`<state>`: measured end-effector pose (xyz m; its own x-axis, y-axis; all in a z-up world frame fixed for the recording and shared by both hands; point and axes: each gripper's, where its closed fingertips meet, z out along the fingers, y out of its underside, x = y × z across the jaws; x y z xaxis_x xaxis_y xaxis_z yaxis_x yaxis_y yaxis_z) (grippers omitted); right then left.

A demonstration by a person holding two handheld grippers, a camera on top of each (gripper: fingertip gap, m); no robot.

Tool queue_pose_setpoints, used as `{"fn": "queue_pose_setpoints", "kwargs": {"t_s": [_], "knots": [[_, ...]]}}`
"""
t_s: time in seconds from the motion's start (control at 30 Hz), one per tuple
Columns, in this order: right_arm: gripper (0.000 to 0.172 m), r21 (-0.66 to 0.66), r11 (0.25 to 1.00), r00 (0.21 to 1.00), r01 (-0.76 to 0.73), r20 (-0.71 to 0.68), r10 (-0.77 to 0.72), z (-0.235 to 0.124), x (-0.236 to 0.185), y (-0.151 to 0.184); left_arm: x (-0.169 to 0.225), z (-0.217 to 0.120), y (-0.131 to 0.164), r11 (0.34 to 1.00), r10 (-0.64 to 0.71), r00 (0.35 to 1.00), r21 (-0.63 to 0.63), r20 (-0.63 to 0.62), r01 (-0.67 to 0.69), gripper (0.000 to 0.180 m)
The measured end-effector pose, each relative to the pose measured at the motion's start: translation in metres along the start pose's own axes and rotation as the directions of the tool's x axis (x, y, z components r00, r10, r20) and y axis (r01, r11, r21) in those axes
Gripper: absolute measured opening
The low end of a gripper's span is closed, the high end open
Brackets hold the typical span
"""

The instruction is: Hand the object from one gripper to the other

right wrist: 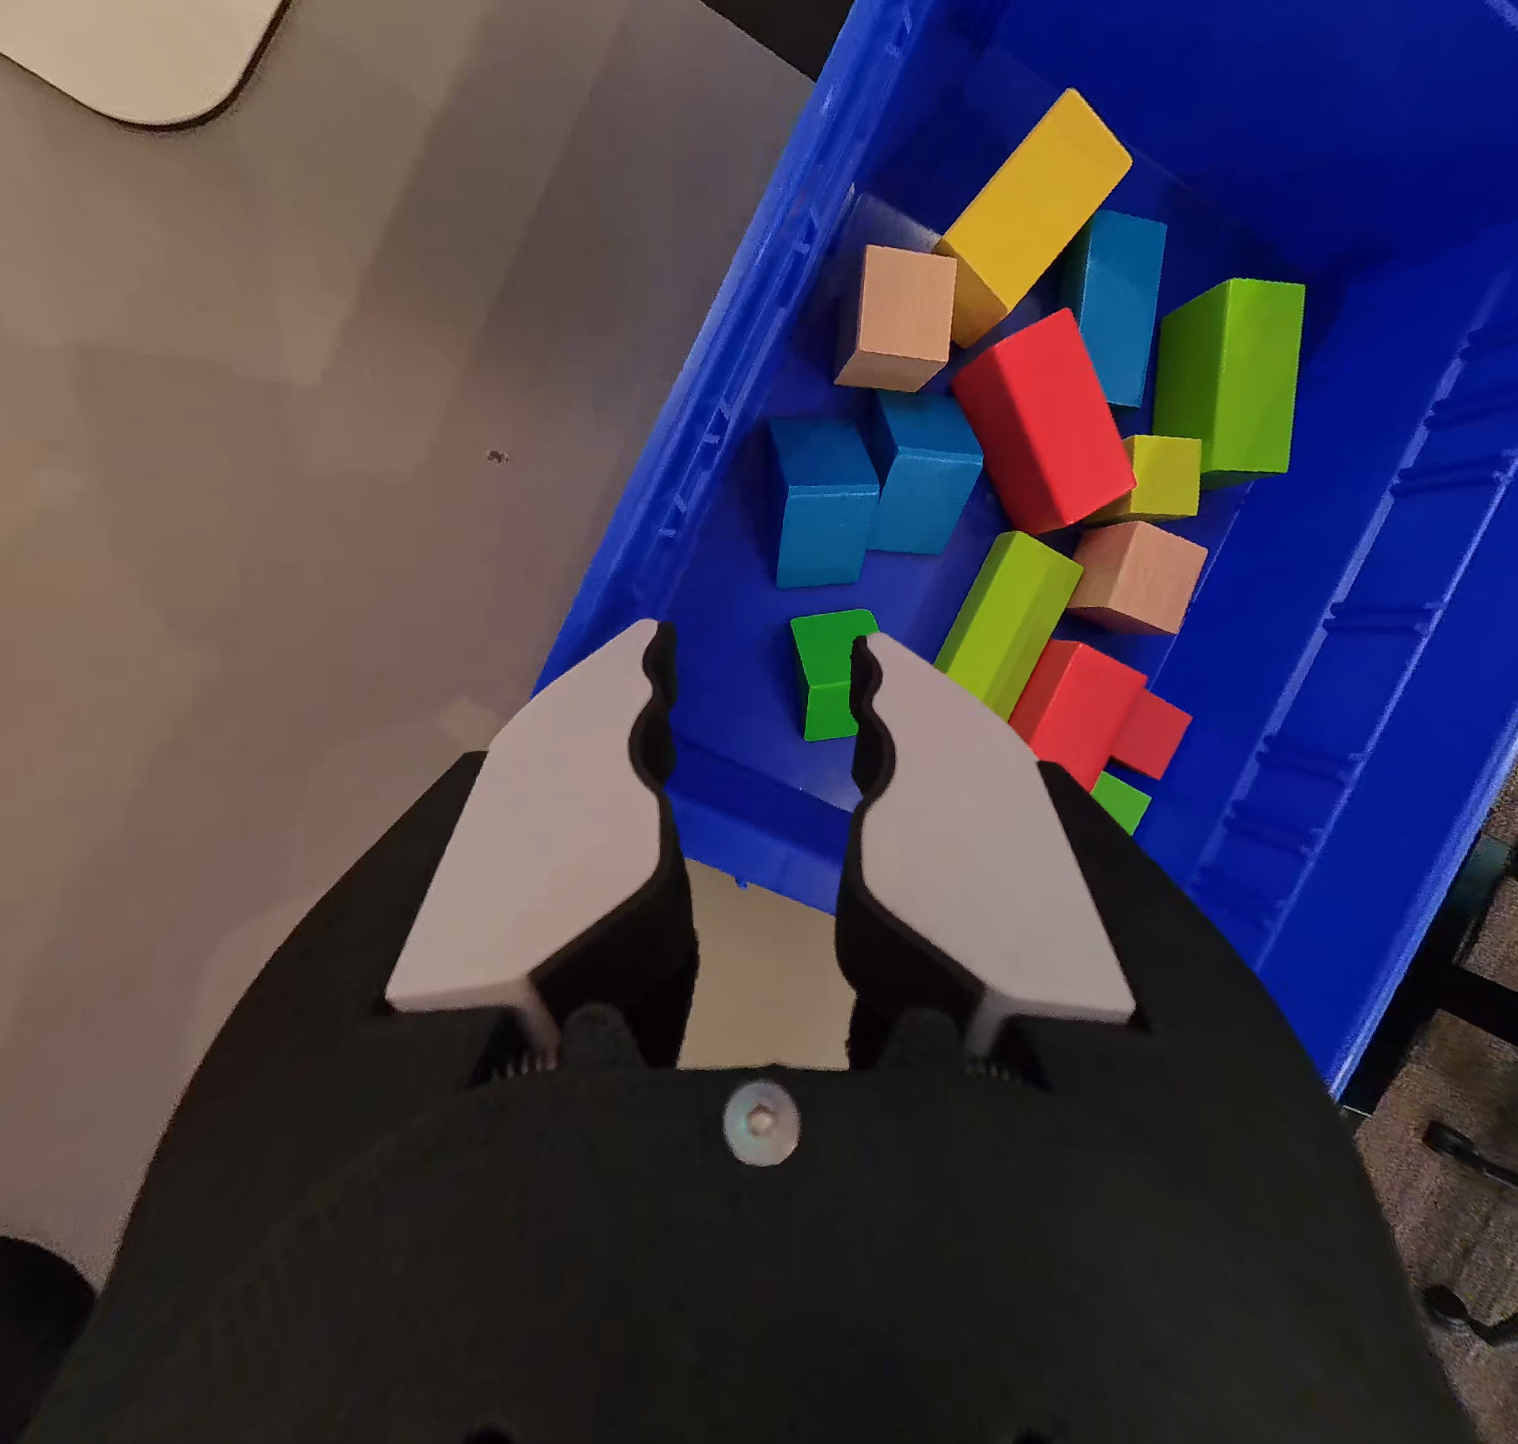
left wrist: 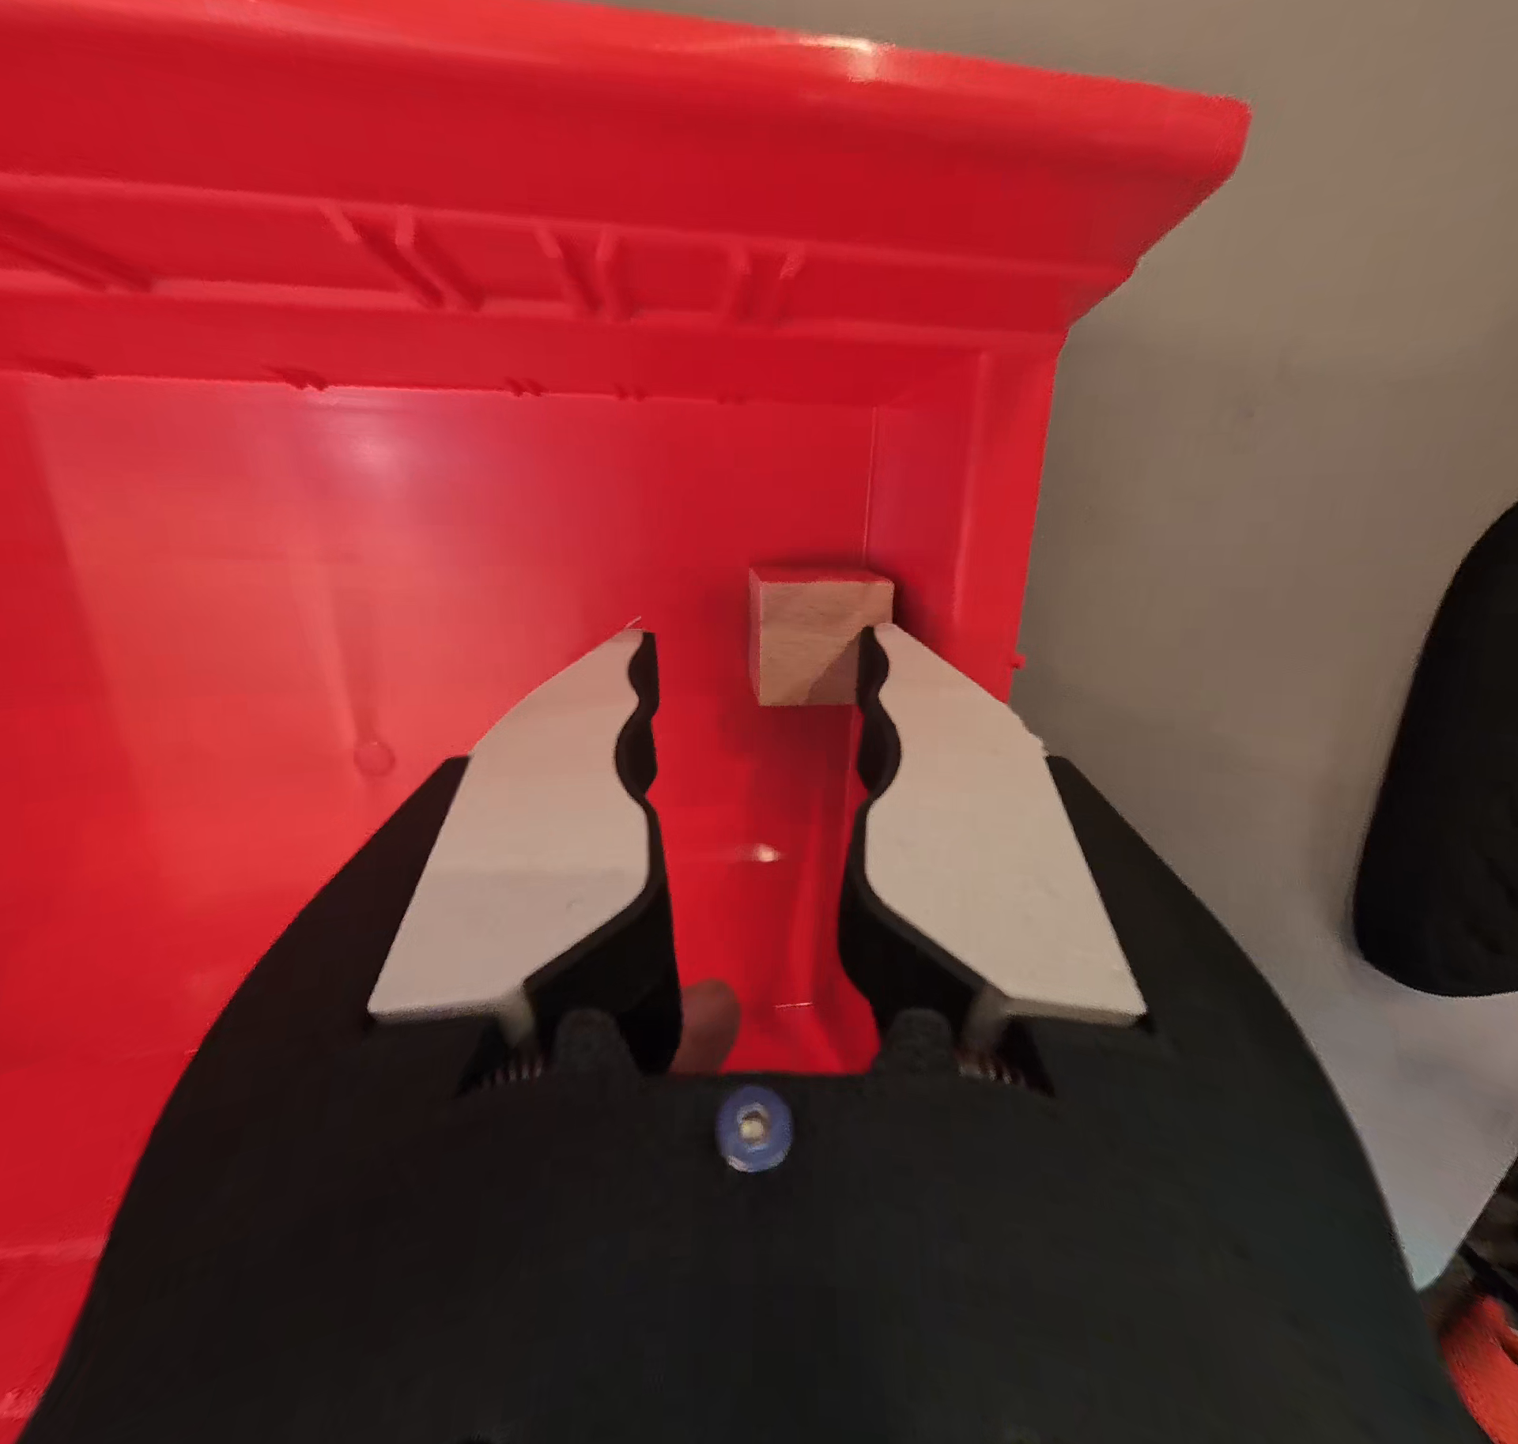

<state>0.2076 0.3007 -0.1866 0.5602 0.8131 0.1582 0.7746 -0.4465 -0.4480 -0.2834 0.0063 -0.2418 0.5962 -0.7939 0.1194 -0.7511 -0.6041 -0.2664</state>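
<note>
Left gripper (left wrist: pixel 756 641): fingers stand apart, a clear strip of red bin floor showing between the two black pads; nothing is clamped. A plain wooden cube (left wrist: pixel 809 633) lies in the red bin (left wrist: pixel 411 501), just right of centre in the frame, close to the bin's right-hand wall; the tip of the right-hand finger (left wrist: pixel 883 665) overlaps the cube's lower right corner in the picture, but whether it touches cannot be told; the left-hand finger (left wrist: pixel 632 665) is well clear of the cube. The cube therefore lies loose in the bin, not in the grasp. Grey wall fills the upper right of the frame; a dark shape sits at the right edge.

Right gripper (right wrist: pixel 760 657): fingers likewise apart, blue bin floor visible between the pads; nothing held. It hangs over the near corner of a blue bin (right wrist: pixel 1355 665) that fills the right half of the frame. A small green block (right wrist: pixel 825 674) lies on the bin floor just beyond the tips, partly covered by the right-hand finger (right wrist: pixel 875 682); contact cannot be judged; the left-hand finger is apart from it. Further into the bin, upper right of centre, lie mixed blocks: yellow (right wrist: pixel 1035 206), red (right wrist: pixel 1043 419), blue (right wrist: pixel 821 501), light green (right wrist: pixel 1232 370), and two plain wooden cubes (right wrist: pixel 903 312). A grey tabletop (right wrist: pixel 328 419) occupies the left half.
</note>
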Motion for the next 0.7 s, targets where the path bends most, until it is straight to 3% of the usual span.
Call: {"fn": "queue_pose_setpoints", "kwargs": {"t_s": [0.07, 0.13, 0.23, 0.33, 0.6, 0.7], "knots": [[0.037, 0.003, 1.0, 1.0, 0.006, -0.006, -0.006, 0.001, 0.001, -0.002, -0.01, -0.003, -0.003, 1.0, -0.008, 0.998, 0.007, 0.062, 0.007, 0.029], [0.037, 0.008, 1.0, 1.0, 0.007, -0.007, -0.007, 0.002, 0.001, -0.004, -0.021, -0.005, 0.0, 0.999, -0.033, 0.993, -0.007, 0.114, 0.034, 0.024], [0.036, 0.021, 1.0, 1.0, 0.003, 0.002, -0.004, 0.002, 0.001, -0.005, -0.029, -0.006, 0.007, 0.999, -0.049, 0.987, -0.016, 0.15, 0.052, 0.031], [0.037, 0.024, 1.0, 1.0, 0.006, 0.008, -0.006, 0.001, 0.0, -0.004, -0.013, -0.01, 0.002, 0.996, 0.093, 0.986, 0.003, 0.137, -0.095, 0.042], [0.035, 0.03, 1.0, 1.0, 0.007, 0.002, -0.007, 0.002, 0.001, -0.006, -0.003, -0.001, 0.002, 0.999, 0.043, 0.999, -0.028, 0.026, -0.042, 0.055], [0.036, 0.028, 1.0, 1.0, 0.013, 0.004, -0.014, 0.001, 0.001, -0.006, 0.001, -0.008, -0.005, 0.982, 0.19, 0.98, -0.027, 0.055, -0.189, 0.052]]}}
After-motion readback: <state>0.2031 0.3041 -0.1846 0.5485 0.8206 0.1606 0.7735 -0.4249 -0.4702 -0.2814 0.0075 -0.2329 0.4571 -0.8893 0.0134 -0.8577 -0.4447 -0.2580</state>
